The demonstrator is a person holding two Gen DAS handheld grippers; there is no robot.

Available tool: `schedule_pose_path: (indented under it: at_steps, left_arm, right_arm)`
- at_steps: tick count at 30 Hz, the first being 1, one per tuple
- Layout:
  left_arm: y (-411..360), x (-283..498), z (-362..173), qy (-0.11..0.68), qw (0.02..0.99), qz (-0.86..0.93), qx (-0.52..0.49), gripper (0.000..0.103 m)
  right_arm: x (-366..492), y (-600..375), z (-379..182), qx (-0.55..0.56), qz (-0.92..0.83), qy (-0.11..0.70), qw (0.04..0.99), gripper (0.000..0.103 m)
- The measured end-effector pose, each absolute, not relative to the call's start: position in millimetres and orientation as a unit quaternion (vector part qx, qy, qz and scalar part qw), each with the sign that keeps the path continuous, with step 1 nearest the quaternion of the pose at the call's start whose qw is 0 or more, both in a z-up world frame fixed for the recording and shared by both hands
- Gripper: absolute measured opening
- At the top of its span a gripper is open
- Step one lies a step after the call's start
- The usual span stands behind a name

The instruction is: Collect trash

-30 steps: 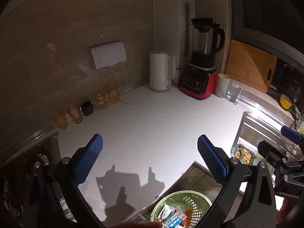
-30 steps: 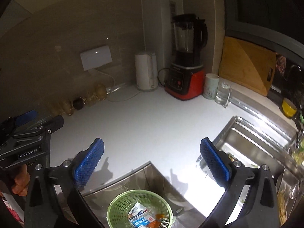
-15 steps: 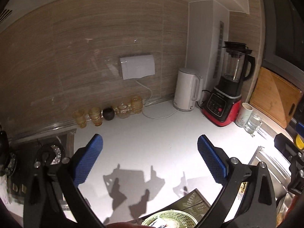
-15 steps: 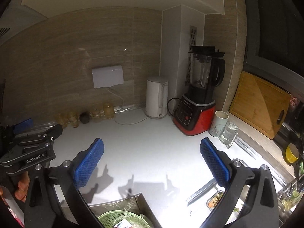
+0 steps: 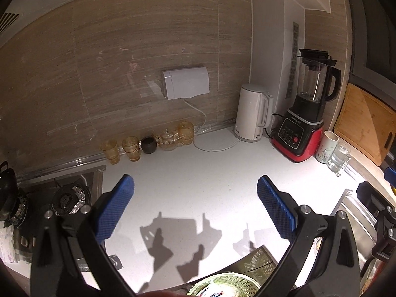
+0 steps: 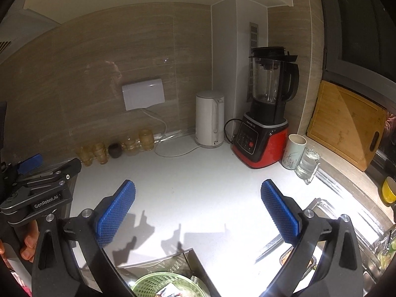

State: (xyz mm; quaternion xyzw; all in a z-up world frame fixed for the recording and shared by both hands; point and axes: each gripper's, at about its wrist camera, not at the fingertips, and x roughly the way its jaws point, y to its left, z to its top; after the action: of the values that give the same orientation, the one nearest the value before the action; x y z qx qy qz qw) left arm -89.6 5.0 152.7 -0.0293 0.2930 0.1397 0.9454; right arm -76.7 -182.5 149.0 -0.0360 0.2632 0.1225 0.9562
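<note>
While both grippers hang above the white countertop (image 5: pixel 198 178), the left gripper (image 5: pixel 195 208) has its blue pads spread wide with nothing between them, and the right gripper (image 6: pixel 198 208) is spread and empty too. The green basket (image 6: pixel 158 284) sits at 6 o'clock in both wrist views, below the counter edge — printed wrappers (image 6: pixel 170 292) lie inside it. Toward 12 o'clock a white kettle (image 5: pixel 252 113) stands against the wall, and beside it, at 1 o'clock, a red-based blender (image 5: pixel 304 113). At 10 o'clock amber glasses (image 5: pixel 123 148) line the backsplash — a stove burner (image 5: pixel 66 200) lies at 9 o'clock.
</note>
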Motion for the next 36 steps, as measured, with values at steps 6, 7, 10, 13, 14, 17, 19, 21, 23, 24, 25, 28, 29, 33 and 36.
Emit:
schedule_pose_path:
  at_steps: [6,7,10,13,14,17,19,21,23,24,25,28,29,33,36]
  left_arm:
    - [15,-85,153,0.291,0.946,0.138,-0.026,0.095]
    - [17,-84,153,0.291,0.946,0.138,-0.025,0.095]
    - [22,-82,155,0.290,0.947,0.138,-0.026,0.095]
    - [25,-81,155,0.287,0.948,0.137,-0.024,0.095]
    - [26,-81,155,0.287,0.948,0.135,-0.024,0.095]
    - [28,-82,155,0.287,0.949,0.130,-0.025,0.095]
    - [28,-82,155,0.287,0.949,0.127,-0.024,0.095]
    - [28,-83,155,0.287,0.949,0.126,-0.023,0.095]
    - [28,-83,154,0.288,0.949,0.124,-0.024,0.095]
    - [28,-82,154,0.288,0.949,0.123,-0.024,0.095]
    - [28,-82,154,0.289,0.949,0.123,-0.024,0.095]
    - [28,-81,154,0.289,0.949,0.123,-0.024,0.095]
    - [28,-81,154,0.290,0.949,0.123,-0.024,0.095]
    - [27,-81,153,0.290,0.949,0.122,-0.023,0.095]
    - [26,-81,153,0.291,0.949,0.121,-0.022,0.095]
  right_arm:
    - [-76,-177,149,-0.027,0.124,0.257,0.958,0.101]
    - [-76,-175,149,-0.024,0.123,0.257,0.958,0.101]
    - [-75,-169,148,-0.024,0.122,0.259,0.958,0.101]
    - [-76,-164,148,-0.029,0.119,0.260,0.958,0.101]
    - [-76,-162,149,-0.030,0.117,0.260,0.958,0.101]
    - [-78,-159,149,-0.032,0.114,0.259,0.959,0.101]
    - [-78,-160,149,-0.032,0.115,0.259,0.959,0.101]
    - [-78,-159,149,-0.032,0.114,0.260,0.958,0.101]
    - [-78,-159,149,-0.033,0.114,0.260,0.958,0.101]
    - [-78,-159,149,-0.033,0.114,0.260,0.958,0.101]
    - [-79,-159,149,-0.033,0.114,0.259,0.958,0.101]
    - [-79,-159,149,-0.033,0.114,0.259,0.958,0.101]
    - [-79,-160,149,-0.033,0.114,0.260,0.958,0.101]
    - [-79,-160,149,-0.034,0.115,0.260,0.958,0.101]
    - [-79,-159,149,-0.033,0.115,0.260,0.958,0.101]
